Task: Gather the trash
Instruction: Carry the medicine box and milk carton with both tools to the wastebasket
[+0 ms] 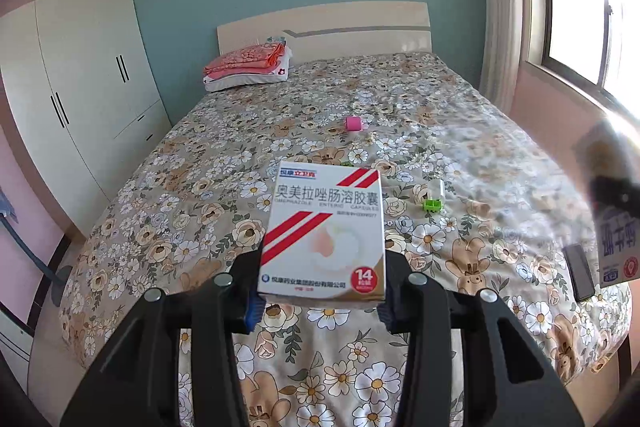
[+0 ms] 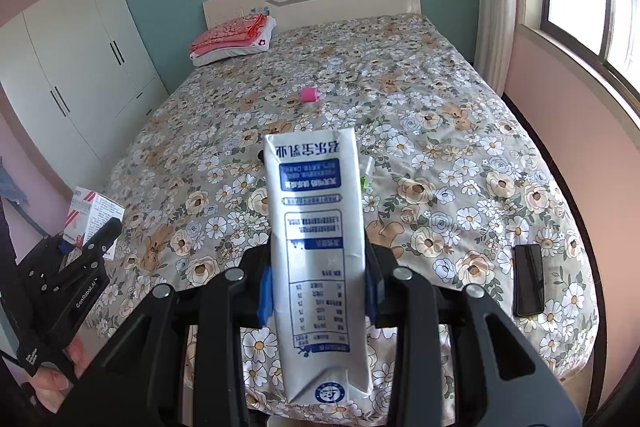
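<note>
Left tongs [image 1: 322, 297]: clamped on a red-and-white medicine box [image 1: 326, 231], pads pressed to its two side faces near the lower edge. Box stands upright above the tongs, printed face to the camera, at centre frame in the left wrist view.

Right tongs [image 2: 318, 293]: clamped on a white-and-blue milk carton [image 2: 318, 251]. Carton's long axis runs along the fingers, from bottom centre to mid frame of the right wrist view; print reads upside down. Pads grip it about mid-length.

Both hands full, both held clear above the bed [image 2: 440, 75].

Trash left on the bed:
- small clear bottle with green cap [image 1: 434, 197], lying on its side, cap towards the camera. Right of centre in the left wrist view, just beyond and to the right of the box.
- pink roll-like item [image 1: 353, 123], farther up the bed, upper centre of frame.
- black phone [image 2: 529, 279] near the lower right edge of the bed; probably not trash.

Key relation: in the right wrist view the green cap peeks out just right of the carton, so the bottle lies ahead of both tongs, slightly right of each. Neither is clearly nearer.

No bin visible in either view. Judgement: the box and carton must be dropped off before the tongs can take anything more.
</note>
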A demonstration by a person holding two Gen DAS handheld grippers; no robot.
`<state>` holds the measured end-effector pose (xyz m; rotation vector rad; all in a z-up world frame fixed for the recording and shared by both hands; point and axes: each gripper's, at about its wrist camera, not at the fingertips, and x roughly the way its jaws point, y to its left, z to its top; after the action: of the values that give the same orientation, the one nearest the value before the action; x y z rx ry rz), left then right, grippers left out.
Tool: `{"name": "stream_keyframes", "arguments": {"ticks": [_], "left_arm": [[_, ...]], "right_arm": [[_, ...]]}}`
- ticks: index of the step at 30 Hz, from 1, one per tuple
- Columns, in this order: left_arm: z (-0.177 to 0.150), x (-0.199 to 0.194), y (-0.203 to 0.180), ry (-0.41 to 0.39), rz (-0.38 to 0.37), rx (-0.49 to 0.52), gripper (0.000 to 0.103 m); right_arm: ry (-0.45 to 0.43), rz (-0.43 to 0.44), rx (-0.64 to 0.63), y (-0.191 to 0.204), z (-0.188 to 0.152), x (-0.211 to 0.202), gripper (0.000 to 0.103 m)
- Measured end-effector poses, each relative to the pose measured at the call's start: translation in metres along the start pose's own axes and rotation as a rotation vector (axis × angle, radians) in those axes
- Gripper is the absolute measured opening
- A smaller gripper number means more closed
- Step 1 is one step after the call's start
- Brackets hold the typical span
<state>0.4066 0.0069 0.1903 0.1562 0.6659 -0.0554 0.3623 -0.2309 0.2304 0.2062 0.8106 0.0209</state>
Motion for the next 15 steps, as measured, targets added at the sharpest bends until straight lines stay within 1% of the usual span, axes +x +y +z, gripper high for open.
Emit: {"name": "stream_keyframes", "arguments": {"ticks": [2, 4, 8, 11, 15], "left_arm": [[-0.006, -0.019, 0.000, -0.007, 0.016, -0.009, 0.045], [-0.014, -0.039, 0.000, -0.017, 0.013, -0.013, 0.045], [-0.034, -0.075, -0.002, -0.040, 0.051, -0.004, 0.045], [-0.049, -0.099, -0.004, -0.048, 0.046, -0.001, 0.045], [-0.073, -0.127, -0.005, -0.061, 0.068, 0.014, 0.046]], "right_arm": [[-0.017, 0.002, -0.003, -0.006, -0.008, -0.023, 0.035], [-0.033, 0.006, -0.008, -0.011, -0.017, -0.045, 0.035], [-0.056, 0.037, -0.009, -0.024, -0.039, -0.081, 0.035], [-0.062, 0.055, -0.016, -0.030, -0.058, -0.102, 0.035], [-0.073, 0.076, -0.040, -0.037, -0.085, -0.125, 0.035]]}}
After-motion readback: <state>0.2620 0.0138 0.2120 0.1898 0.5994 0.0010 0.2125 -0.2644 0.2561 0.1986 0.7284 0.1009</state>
